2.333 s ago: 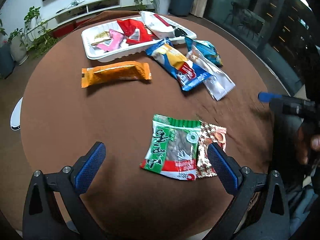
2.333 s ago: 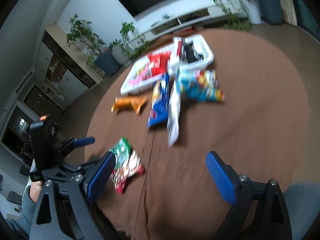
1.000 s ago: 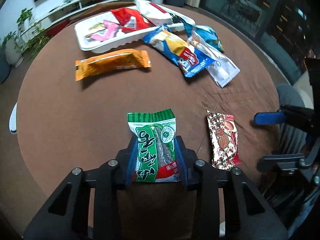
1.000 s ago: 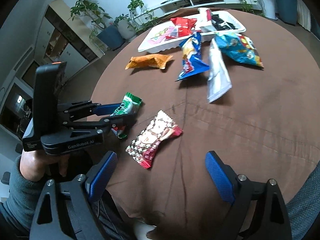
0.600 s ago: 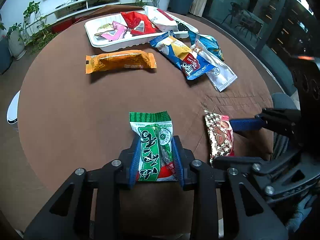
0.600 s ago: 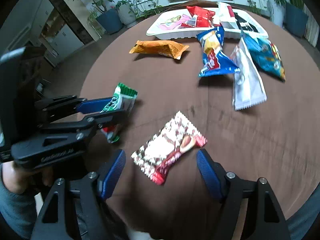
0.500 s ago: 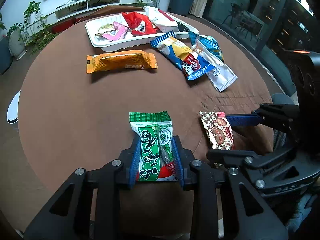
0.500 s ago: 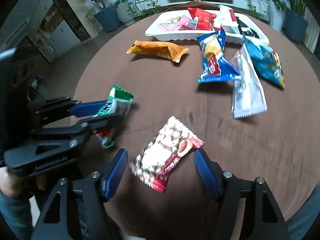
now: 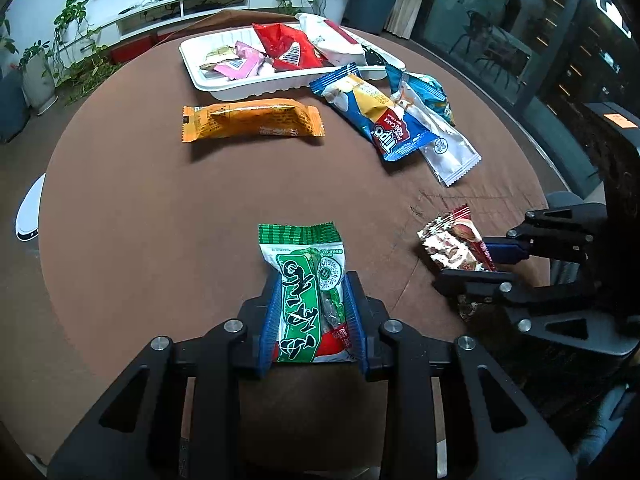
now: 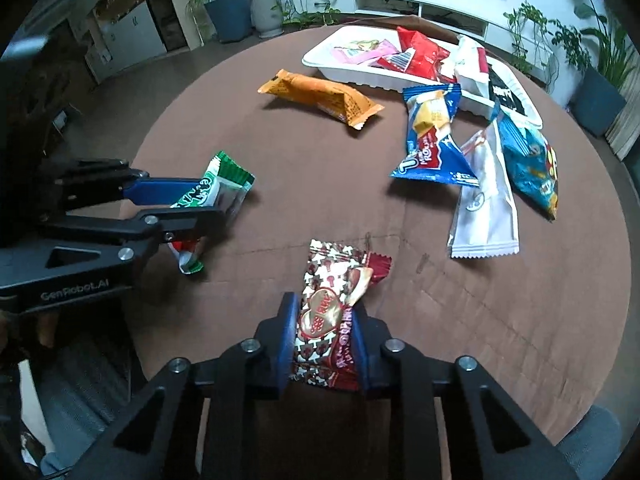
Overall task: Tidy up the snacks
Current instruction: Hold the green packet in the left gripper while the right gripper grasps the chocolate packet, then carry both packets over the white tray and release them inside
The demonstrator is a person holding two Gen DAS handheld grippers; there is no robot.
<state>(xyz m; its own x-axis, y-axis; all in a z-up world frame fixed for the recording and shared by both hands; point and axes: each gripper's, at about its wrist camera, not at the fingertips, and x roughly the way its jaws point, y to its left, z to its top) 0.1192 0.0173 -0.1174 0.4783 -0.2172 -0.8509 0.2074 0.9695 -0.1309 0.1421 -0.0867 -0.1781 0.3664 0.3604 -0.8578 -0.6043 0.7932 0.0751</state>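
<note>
Since a moment ago, the right tongs have slid over the red and white snack pack and are closing on it, with the pack pinched between their blue pads. Largest of all is the round brown table. At its far side sits a white tray with a few snacks inside. Just in front of the tray lies a long orange pack. Beside that are a blue pack and a white pack that touch each other. Near the front edge, the left tongs squeeze a green snack pack between their pads.
</note>
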